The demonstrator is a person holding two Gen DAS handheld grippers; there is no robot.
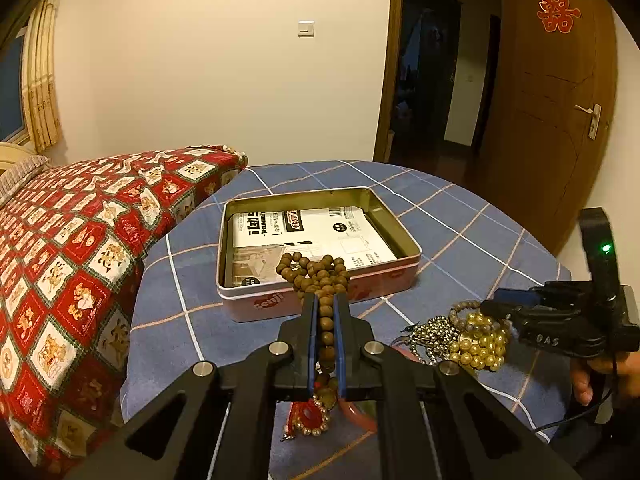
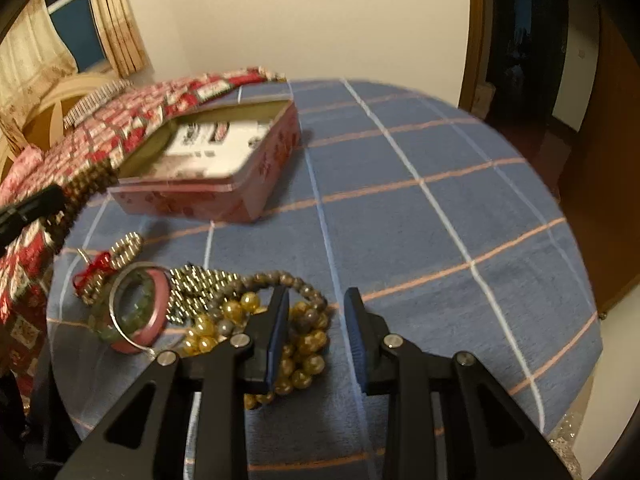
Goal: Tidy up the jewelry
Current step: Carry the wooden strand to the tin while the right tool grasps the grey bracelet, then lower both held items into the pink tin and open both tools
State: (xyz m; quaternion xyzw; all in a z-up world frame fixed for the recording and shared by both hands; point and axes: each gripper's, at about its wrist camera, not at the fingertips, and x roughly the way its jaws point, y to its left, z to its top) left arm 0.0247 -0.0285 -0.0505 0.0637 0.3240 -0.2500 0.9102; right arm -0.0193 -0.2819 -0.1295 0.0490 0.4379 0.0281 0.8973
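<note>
— Left wrist view: blue checked tablecloth (image 1: pixel 460 240), pink tin (image 1: pixel 320 280) lying open, wooden bead string (image 1: pixel 316 272) pinched tight in left gripper (image 1: pixel 325 320), dangling over the near rim. Probably poised for dropping inside.

— Right wrist view: right gripper (image 2: pixel 316 328) over the jewelry heap (image 2: pixel 224 312), jaws partly apart, amber beads (image 2: pixel 308 344) between them, not visibly squeezed. Likely next pick.

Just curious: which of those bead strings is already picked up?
The brown wooden bead string, pinched in the left gripper over the tin; the yellow beads lie on the cloth.
</note>
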